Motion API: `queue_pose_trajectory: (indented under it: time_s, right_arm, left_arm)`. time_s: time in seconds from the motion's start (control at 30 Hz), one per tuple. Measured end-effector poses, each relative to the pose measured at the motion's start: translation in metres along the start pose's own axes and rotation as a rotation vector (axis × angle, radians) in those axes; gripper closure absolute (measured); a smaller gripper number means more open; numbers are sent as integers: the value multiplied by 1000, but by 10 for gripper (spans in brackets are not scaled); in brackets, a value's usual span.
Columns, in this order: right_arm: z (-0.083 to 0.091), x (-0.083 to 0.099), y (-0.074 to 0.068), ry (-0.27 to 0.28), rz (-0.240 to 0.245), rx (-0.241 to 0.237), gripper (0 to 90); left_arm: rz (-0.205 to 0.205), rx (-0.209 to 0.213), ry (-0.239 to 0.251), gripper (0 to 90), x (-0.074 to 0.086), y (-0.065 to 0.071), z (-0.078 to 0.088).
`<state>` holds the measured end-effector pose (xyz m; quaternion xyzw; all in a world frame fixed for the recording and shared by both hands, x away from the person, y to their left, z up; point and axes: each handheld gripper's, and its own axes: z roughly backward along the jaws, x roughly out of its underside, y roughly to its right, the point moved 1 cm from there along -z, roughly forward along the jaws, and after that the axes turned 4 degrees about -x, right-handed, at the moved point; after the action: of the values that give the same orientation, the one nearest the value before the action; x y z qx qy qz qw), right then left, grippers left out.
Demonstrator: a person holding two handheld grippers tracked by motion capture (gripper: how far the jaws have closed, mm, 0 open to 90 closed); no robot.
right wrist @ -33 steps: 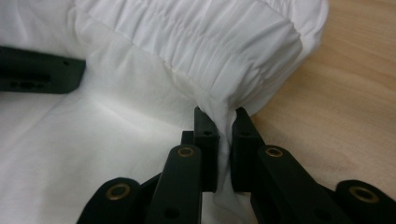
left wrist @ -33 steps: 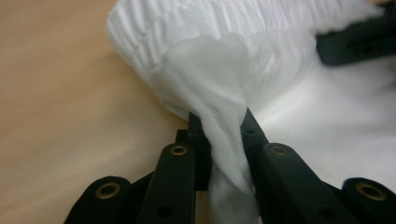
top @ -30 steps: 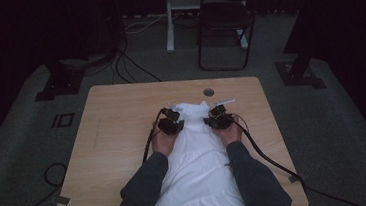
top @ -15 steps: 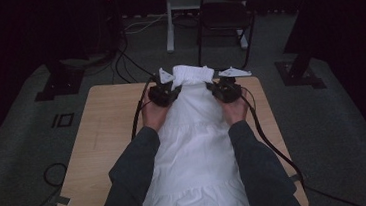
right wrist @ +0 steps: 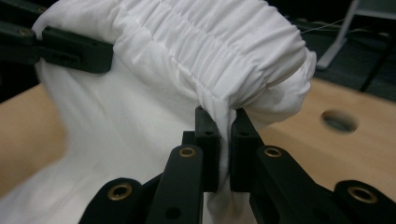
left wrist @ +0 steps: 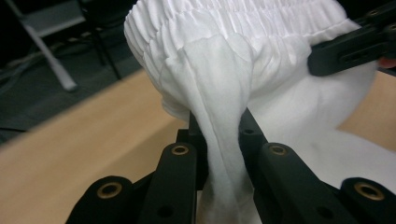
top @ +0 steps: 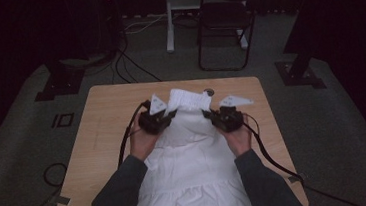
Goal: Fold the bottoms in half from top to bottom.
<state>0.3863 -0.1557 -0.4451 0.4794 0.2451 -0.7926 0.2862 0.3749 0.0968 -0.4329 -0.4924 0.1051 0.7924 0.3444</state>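
Observation:
A white garment [top: 191, 157] with a gathered elastic top lies down the middle of the wooden table [top: 102, 120]. My left gripper [top: 164, 117] is shut on a fold of its top edge; up close the cloth [left wrist: 219, 116] runs down between the black jaws of that gripper [left wrist: 219, 135]. My right gripper [top: 215, 116] is shut on the other side of the top edge, and up close that gripper [right wrist: 223, 135] pinches the cloth just under the gathered band [right wrist: 210, 46]. The band arches raised between the two grippers. Each gripper view shows the other gripper's jaw on the cloth.
A round hole [top: 209, 91] is in the table near its far edge. Black cables [top: 270, 150] trail from both grippers over the table. Behind the table stand a dark chair [top: 222, 24], a white post [top: 169, 24] and floor cables. Dark stand bases [top: 59, 83] flank it.
Both grippers carried the garment's top out toward the table's far edge, then came back nearer the person. The top edge is now raised and bunched between them.

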Motion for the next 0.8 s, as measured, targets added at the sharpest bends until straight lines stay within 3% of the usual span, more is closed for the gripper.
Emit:
queue_pose_trajectory:
  time_s: [0.13, 0.17, 0.3, 0.37, 0.47, 0.57, 0.63, 0.8]
  right_arm:
    - [6, 36, -19, -51, -17, -43, 852]
    - [6, 45, -23, -67, -26, -54, 851]
    - [5, 74, -33, -136, -51, -85, 851]
    - [5, 87, -37, -169, -63, -88, 851]
    - [0, 102, -38, -212, -74, -93, 850]
    - [-10, 116, -41, -265, -46, -65, 840]
    - [-15, 120, -41, -272, -27, -29, 808]
    - [-21, 119, -38, -269, -32, 19, 632]
  left_arm:
    - [14, 22, -28, 815, 39, 23, 10]
    - [34, 34, -37, 814, 48, 28, 12]
    - [60, 75, -109, 811, 81, 46, 14]
    - [55, 90, -166, 810, 95, 56, 13]
    - [14, 83, -236, 807, 113, 69, 9]
    - [21, 81, -264, 803, 121, 70, 1]
    - [26, 81, -280, 804, 123, 69, -5]
    - [29, 75, -290, 803, 123, 66, -12]
